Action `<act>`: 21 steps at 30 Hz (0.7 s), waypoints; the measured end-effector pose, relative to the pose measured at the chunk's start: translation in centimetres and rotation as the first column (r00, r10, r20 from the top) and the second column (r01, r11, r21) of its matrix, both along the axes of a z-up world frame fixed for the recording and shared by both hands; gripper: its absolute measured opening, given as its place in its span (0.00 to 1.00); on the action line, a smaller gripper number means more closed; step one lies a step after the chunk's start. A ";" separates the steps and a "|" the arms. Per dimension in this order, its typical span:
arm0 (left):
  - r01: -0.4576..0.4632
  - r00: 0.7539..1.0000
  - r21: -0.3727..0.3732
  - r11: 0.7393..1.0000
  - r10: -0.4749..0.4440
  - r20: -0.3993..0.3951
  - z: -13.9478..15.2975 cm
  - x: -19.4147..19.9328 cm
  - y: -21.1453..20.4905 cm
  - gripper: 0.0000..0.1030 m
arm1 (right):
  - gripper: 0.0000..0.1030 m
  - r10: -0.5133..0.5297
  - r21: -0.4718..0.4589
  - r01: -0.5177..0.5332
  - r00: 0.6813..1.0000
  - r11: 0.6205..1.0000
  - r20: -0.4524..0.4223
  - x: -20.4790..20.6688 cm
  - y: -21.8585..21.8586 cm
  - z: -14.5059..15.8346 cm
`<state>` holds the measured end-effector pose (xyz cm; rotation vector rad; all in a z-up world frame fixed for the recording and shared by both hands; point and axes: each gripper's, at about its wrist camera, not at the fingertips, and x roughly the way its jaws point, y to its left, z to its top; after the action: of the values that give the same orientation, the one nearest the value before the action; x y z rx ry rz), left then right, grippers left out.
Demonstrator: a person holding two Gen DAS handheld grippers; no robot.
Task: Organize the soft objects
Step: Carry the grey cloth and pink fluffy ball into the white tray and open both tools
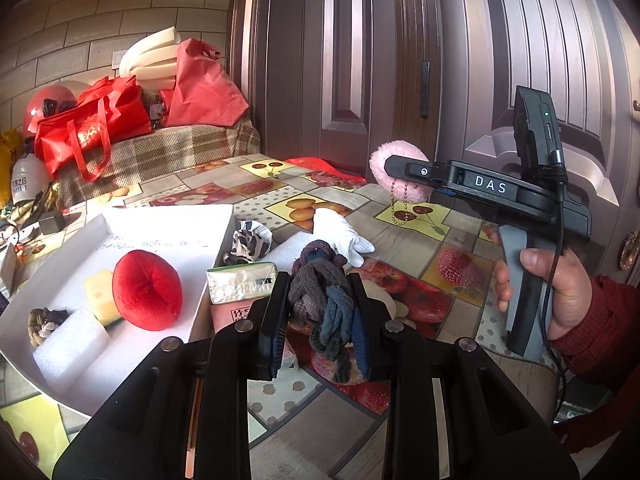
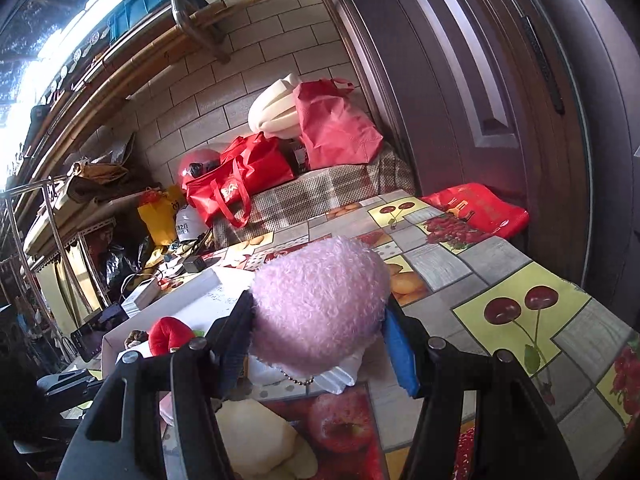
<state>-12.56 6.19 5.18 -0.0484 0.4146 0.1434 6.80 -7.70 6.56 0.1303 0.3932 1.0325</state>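
My left gripper is shut on a braided bundle of grey, purple and blue hair ties, held above the table just right of the white box. The box holds a red plush apple, a yellow sponge, white foam and a brown scrunchie. My right gripper is shut on a pink fluffy pompom with a bead chain, held above the table. It also shows in the left wrist view. A white glove lies on the table.
A tissue pack and a leopard-print cloth lie by the box's right wall. A cream soft item lies under my right gripper. Red bags sit on a checked seat behind the fruit-print table. A brown door stands right.
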 end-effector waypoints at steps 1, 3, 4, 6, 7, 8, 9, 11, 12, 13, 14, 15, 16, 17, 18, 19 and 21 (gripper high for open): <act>-0.009 1.000 0.010 1.000 0.009 0.005 0.0 -0.2 0.1 0.26 | 0.59 0.011 -0.001 -0.011 1.000 1.000 0.019 -0.5 0.3 0.1; -0.032 0.999 0.030 0.999 0.032 0.015 0.0 -0.7 0.7 0.26 | 0.59 0.033 -0.009 -0.032 0.998 0.999 0.060 -1.6 1.0 0.3; -0.042 0.999 0.034 0.999 0.042 0.019 0.1 -0.9 1.0 0.26 | 0.59 0.044 -0.015 -0.042 0.996 0.999 0.079 -2.1 1.3 0.4; -0.065 0.998 0.037 0.997 0.064 0.027 0.1 -1.4 1.6 0.26 | 0.59 0.066 -0.026 -0.063 0.992 0.998 0.112 -2.9 1.8 0.4; -0.074 0.997 0.038 0.997 0.073 0.030 0.1 -1.6 1.9 0.26 | 0.59 0.076 -0.031 -0.072 0.989 0.997 0.124 -3.3 2.1 0.5; -0.082 0.996 0.041 0.996 0.080 0.032 0.1 -1.7 2.2 0.26 | 0.59 0.088 -0.037 -0.084 0.987 0.996 0.134 -3.7 2.4 0.5; -0.091 0.995 0.045 0.995 0.089 0.035 0.1 -2.0 2.5 0.26 | 0.59 0.099 -0.042 -0.094 0.985 0.995 0.139 -3.9 2.6 0.5; -0.112 0.993 0.044 0.993 0.110 0.041 0.1 -2.5 3.2 0.26 | 0.59 0.122 -0.051 -0.116 0.982 0.992 0.144 -4.5 3.2 0.4; -0.124 0.992 0.042 0.991 0.122 0.043 0.0 -2.7 3.6 0.26 | 0.59 0.132 -0.057 -0.125 0.980 0.991 0.148 -4.8 3.3 0.3; -0.136 0.990 0.041 0.990 0.135 0.046 0.1 -3.0 4.0 0.26 | 0.59 0.143 -0.061 -0.135 0.978 0.989 0.152 -5.1 3.5 0.3; -0.148 0.988 0.041 0.988 0.146 0.048 0.1 -3.2 4.4 0.26 | 0.59 0.152 -0.066 -0.143 0.976 0.988 0.155 -5.3 3.8 0.3; -0.160 0.986 0.044 0.986 0.158 0.051 0.1 -3.4 4.7 0.26 | 0.59 0.161 -0.071 -0.151 0.974 0.986 0.160 -5.7 4.0 0.3; -0.172 0.984 0.046 0.984 0.170 0.053 0.0 -3.7 5.1 0.26 | 0.59 0.171 -0.077 -0.160 0.972 0.984 0.164 -6.0 4.3 0.3; -0.182 0.982 0.046 0.982 0.180 0.056 0.0 -3.9 5.4 0.26 | 0.59 0.180 -0.081 -0.168 0.970 0.982 0.166 -6.2 4.5 0.2; -0.194 0.980 0.045 0.980 0.191 0.059 0.0 -4.2 5.8 0.26 | 0.59 0.188 -0.087 -0.176 0.967 0.981 0.169 -6.4 4.8 0.2; -0.204 0.978 0.043 0.978 0.202 0.062 0.0 -4.4 6.1 0.26 | 0.59 0.197 -0.092 -0.183 0.965 0.979 0.171 -6.7 5.0 0.2; -0.226 0.973 0.036 0.974 0.223 0.067 0.1 -4.6 7.0 0.26 | 0.59 0.213 -0.100 -0.198 0.961 0.975 0.174 -7.1 5.4 0.1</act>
<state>-17.20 13.16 5.25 -0.0572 0.3425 0.3730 -0.30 -2.26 6.64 -0.0813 0.2840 1.2211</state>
